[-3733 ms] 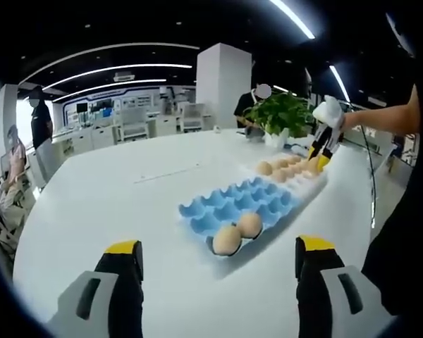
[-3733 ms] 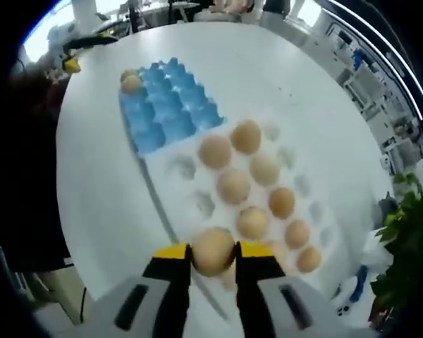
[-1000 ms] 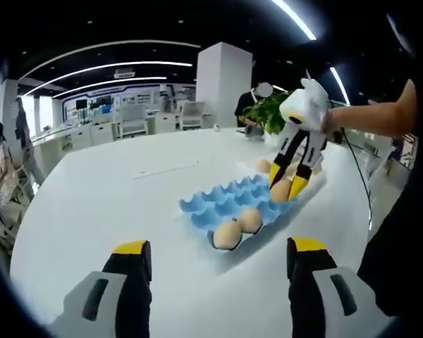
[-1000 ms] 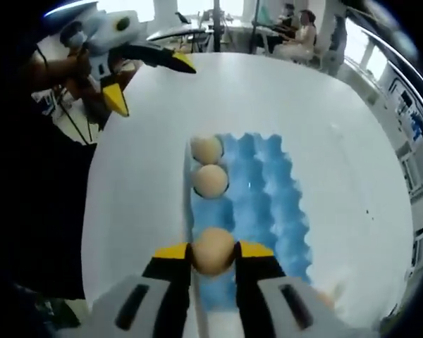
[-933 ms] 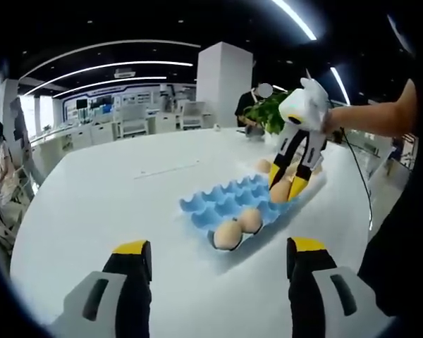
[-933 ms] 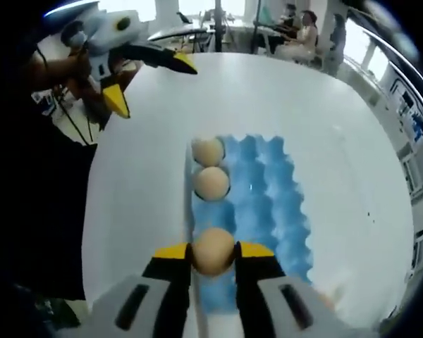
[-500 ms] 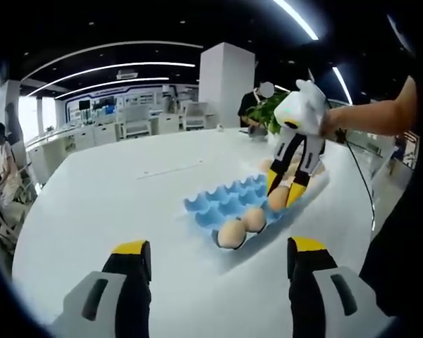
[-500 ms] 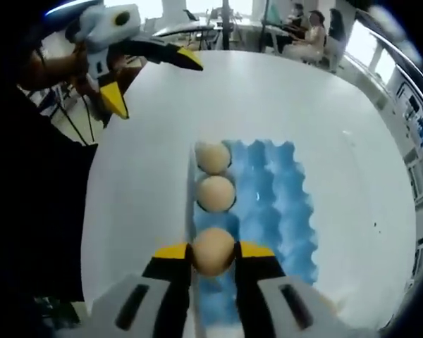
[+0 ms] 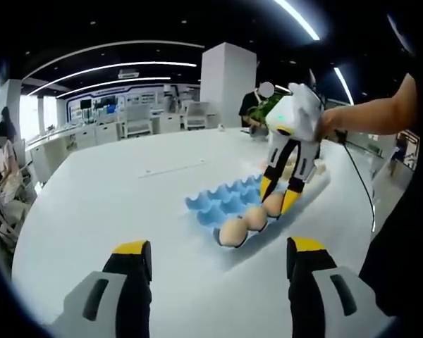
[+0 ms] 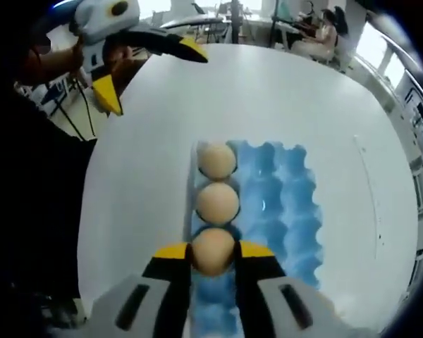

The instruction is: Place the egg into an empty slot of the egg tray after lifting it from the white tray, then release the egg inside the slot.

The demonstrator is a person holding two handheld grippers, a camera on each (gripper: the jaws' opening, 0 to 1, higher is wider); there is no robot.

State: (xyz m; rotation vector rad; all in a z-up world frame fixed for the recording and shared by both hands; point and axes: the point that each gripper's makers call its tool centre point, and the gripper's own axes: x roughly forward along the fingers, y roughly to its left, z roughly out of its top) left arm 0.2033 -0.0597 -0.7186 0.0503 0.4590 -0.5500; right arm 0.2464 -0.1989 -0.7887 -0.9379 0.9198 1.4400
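Right gripper view shows the right gripper (image 10: pixel 213 255) clamped on the egg (image 10: pixel 213 252) over the blue egg tray (image 10: pixel 282 211), beside two seated eggs; placing is underway, next lower and release; left gripper (image 9: pixel 215 257) idles wide.

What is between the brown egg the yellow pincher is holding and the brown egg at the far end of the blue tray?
One more brown egg sits between the held brown egg and the far brown egg, all in one row of the blue egg tray, as the right gripper view shows.
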